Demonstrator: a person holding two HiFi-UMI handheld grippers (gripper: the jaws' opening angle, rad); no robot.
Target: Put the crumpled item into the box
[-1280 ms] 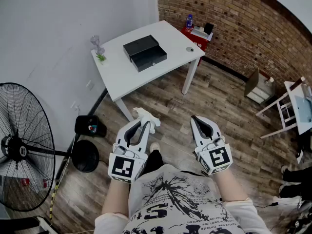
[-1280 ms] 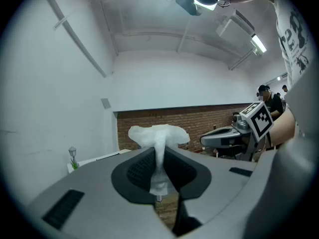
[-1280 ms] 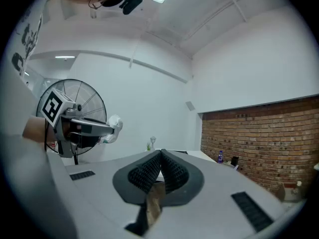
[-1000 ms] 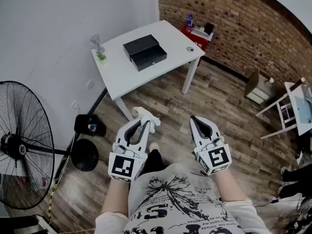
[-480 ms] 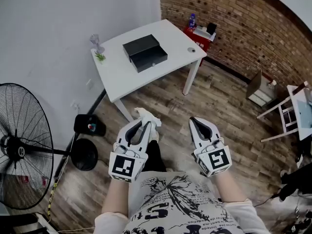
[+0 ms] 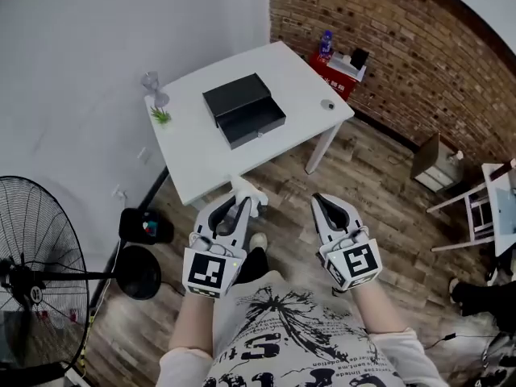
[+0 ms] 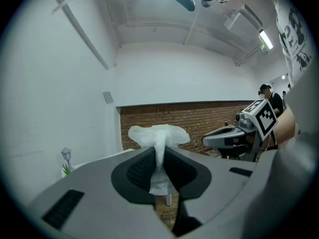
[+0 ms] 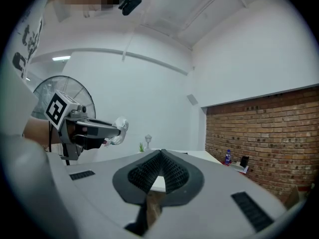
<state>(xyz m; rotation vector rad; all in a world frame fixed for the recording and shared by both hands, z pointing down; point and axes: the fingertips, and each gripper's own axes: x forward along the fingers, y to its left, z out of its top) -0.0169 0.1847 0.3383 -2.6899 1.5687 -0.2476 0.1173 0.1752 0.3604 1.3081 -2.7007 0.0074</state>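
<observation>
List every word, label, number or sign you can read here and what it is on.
No text reads clearly.
Shirt: large print letters, distorted and cut off, unreadable.
Bottle by the brick wall: label too small.
Left tongs and right tongs: square marker patterns only, no words.

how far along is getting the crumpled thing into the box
Done: the pickup. The white crumpled item is pinched in the left gripper. In hand: the carry, with the grippers on the near side of the white table, well short of the black box. Left: bring the item over the box and release it. The right gripper is shut and empty.
</observation>
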